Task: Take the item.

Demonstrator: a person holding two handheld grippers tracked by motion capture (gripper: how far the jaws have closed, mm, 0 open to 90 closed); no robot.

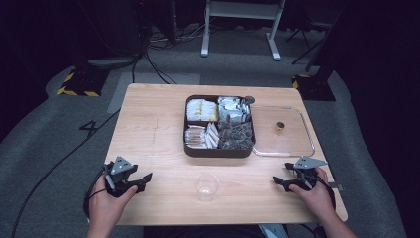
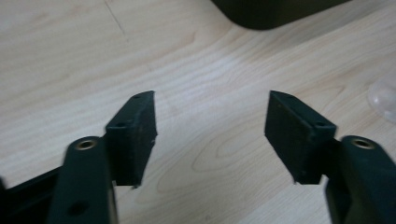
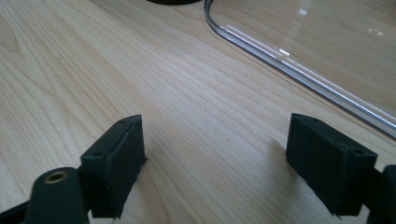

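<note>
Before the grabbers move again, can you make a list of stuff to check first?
1. Left gripper open with nothing between its jaws: ok.
2. Right gripper open, nothing held: ok.
3. Clear plastic cup upright between the hands: ok.
4. Dark divided box has its packets uncovered: ok.
5. Clear lid lies flat beside the box: ok.
6. What the small brown item on the lid is: cannot tell.

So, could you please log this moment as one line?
left hand-held gripper: open, empty | right hand-held gripper: open, empty | clear cup: between them, untouched | compartment box: filled, lid beside it
</note>
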